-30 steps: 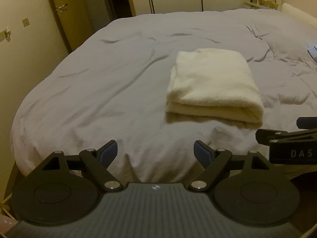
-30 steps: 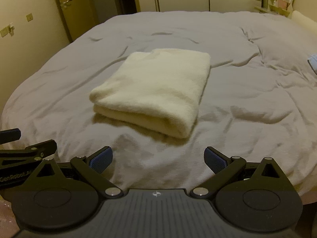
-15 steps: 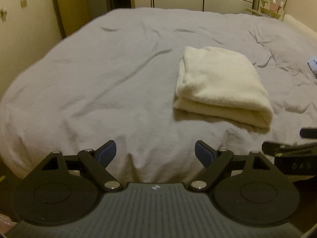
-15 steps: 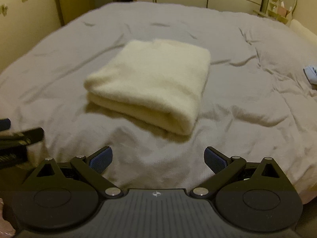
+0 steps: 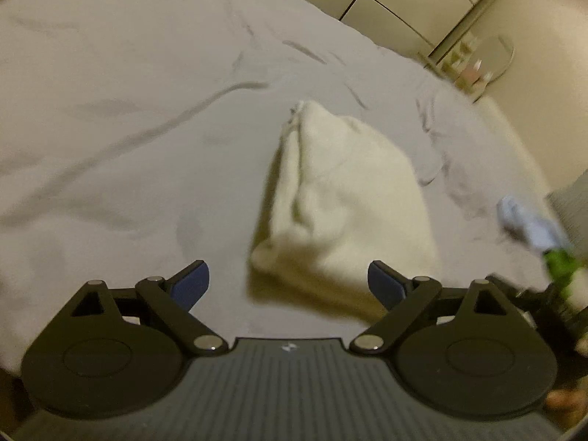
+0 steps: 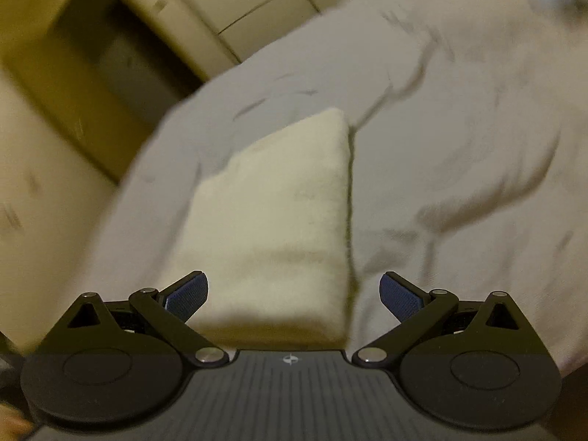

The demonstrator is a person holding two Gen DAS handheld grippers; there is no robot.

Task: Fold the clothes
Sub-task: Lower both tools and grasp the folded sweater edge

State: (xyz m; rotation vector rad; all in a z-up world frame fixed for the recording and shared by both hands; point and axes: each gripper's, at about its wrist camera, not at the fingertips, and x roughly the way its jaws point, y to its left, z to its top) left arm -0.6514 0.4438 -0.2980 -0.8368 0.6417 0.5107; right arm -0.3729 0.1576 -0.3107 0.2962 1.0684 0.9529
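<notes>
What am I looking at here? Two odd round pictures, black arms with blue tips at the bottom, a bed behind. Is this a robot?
No robot arm: a person holds a hand tool with a two-finger claw in each hand, and each tool carries a wide-angle camera looking along its fingers. One picture comes from the left claw, the other from the right claw. The blue tips are the finger pads. Both look down, tilted and blurred, at a grey bed cover with a folded cream towel lying on it. A small pale blue thing lies further right, too blurred to name. Both claws stand open and hold nothing; the left one's jaws have just been opening.
</notes>
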